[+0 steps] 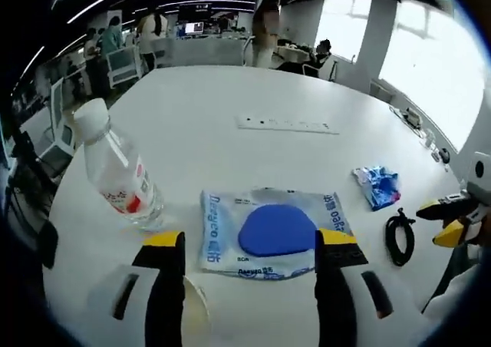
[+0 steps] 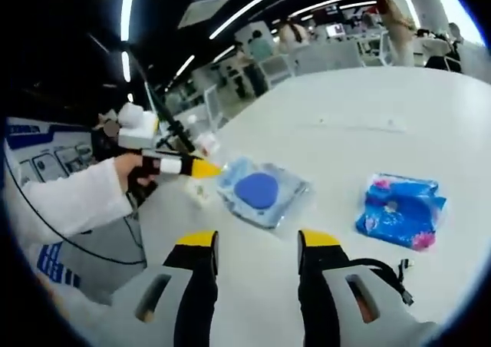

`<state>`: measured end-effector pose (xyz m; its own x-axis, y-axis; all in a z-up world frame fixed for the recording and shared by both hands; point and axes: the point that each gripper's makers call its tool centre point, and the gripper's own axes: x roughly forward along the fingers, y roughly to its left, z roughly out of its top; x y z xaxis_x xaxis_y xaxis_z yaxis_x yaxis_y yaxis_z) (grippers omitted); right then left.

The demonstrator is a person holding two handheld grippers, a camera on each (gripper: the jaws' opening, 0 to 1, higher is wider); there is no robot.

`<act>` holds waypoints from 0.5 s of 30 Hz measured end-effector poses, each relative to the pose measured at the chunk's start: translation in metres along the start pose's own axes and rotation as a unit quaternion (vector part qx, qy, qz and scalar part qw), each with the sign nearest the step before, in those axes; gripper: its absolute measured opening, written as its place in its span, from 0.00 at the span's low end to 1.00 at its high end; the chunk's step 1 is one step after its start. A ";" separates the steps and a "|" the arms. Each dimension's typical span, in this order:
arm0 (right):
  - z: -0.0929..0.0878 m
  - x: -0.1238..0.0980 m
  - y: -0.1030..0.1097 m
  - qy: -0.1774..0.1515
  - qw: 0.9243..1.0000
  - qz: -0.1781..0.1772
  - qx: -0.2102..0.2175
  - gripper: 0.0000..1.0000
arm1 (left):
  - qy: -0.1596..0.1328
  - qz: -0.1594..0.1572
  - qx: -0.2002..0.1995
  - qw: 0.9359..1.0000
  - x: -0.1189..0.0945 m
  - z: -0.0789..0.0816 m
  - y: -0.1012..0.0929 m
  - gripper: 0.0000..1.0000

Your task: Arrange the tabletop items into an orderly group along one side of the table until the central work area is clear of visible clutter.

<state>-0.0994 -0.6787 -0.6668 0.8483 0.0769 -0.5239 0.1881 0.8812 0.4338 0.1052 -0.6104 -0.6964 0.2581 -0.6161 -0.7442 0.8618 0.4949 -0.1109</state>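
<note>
A wide white table [image 1: 207, 109] carries everything, its top smooth and pale, curving away toward the far edge where a flat white power strip [image 1: 286, 123] lies across the middle. Beyond that edge the room is an open office: white chairs, desks with lit screens, several people standing and sitting, long ceiling light strips overhead, and bright windows along one side.

In the left gripper view, the left gripper [image 1: 249, 247] hangs over the near edge with its jaws spread apart and nothing between them. Just past the yellow tips lies a clear plastic pouch with a blue disc inside [image 1: 270, 230], flat on the table near the near edge. A plastic water bottle [image 1: 119, 170] with a white cap and red label stands tilted beside the pouch, toward the table's left edge. Toward the right edge sit a small blue patterned packet [image 1: 377, 184] and, nearer, a coiled black cable [image 1: 400, 238], apart from each other.

In the right gripper view, the right gripper [image 2: 257, 247] is likewise open and empty above the bare tabletop, with the blue packet and the cable close by. A white sleeve [image 2: 73, 201] reaches in there, holding the left gripper, whose yellow tip is just beside the pouch's corner.
</note>
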 end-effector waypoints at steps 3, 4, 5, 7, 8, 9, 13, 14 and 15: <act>0.002 0.012 -0.003 0.006 1.000 -0.007 0.003 0.38 | 0.014 0.004 -0.016 1.000 0.012 0.001 0.005 0.60; 0.004 0.018 -0.004 0.009 1.000 -0.006 0.006 0.37 | 0.045 0.016 -0.007 0.999 0.015 -0.006 0.010 0.58; 0.005 0.022 -0.004 0.011 1.000 -0.005 0.006 0.37 | 0.055 0.020 -0.003 0.998 0.018 -0.009 0.013 0.56; 0.006 0.032 -0.005 0.018 1.000 -0.005 0.002 0.36 | 0.053 0.017 -0.006 0.998 0.025 -0.006 0.013 0.56; 0.006 0.037 -0.006 0.024 1.000 -0.006 0.002 0.35 | 0.057 0.016 -0.007 0.998 0.028 -0.006 0.014 0.54; 0.006 0.039 -0.007 0.025 1.000 -0.006 0.002 0.35 | 0.058 0.015 -0.006 0.998 0.029 -0.006 0.014 0.52; -0.001 0.054 -0.011 0.042 0.999 -0.007 0.012 0.32 | 0.065 0.016 0.000 0.998 0.034 -0.003 0.018 0.38; -0.005 0.058 -0.013 0.050 0.999 -0.009 0.017 0.32 | 0.070 0.021 0.002 0.997 0.035 -0.004 0.020 0.40; -0.008 0.062 -0.014 0.055 0.998 -0.010 0.021 0.32 | 0.078 0.023 0.002 0.997 0.037 -0.007 0.022 0.41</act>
<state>-0.0535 -0.6826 -0.7109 0.7854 0.1121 -0.6088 0.2265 0.8632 0.4512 0.1305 -0.6186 -0.7307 0.2267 -0.4906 -0.8414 0.8524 0.5179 -0.0724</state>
